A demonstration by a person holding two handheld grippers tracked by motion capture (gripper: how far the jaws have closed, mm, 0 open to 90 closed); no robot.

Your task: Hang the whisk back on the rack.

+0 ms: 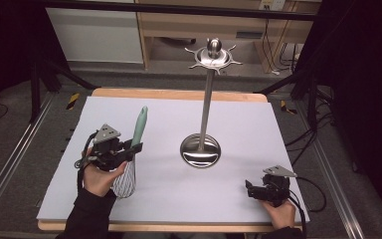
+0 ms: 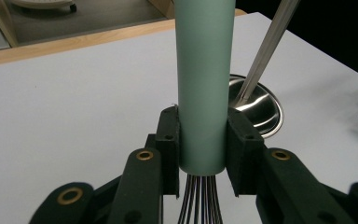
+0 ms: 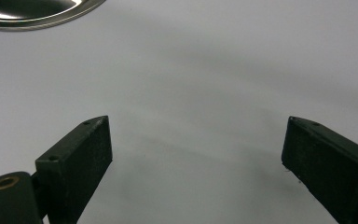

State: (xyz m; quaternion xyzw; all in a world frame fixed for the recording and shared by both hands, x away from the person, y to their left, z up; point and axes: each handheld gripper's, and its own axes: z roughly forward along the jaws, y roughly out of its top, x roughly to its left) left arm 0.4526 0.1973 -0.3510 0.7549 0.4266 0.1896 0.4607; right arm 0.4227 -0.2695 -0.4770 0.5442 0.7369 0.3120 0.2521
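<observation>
A whisk with a pale green handle and a wire head is held upright-tilted at the table's left. My left gripper is shut on the handle just above the wires, jaws pressing both sides. A steel utensil stand with a round base and a hooked crown on top rises at the table's middle; its pole and base lie beyond the whisk. My right gripper rests low at the front right, open with nothing between its pads, over bare white surface.
The white table cover lies on a wooden top with edges all around. Wooden shelving and cables stand behind the table. The stand's base rim sits ahead of the right gripper.
</observation>
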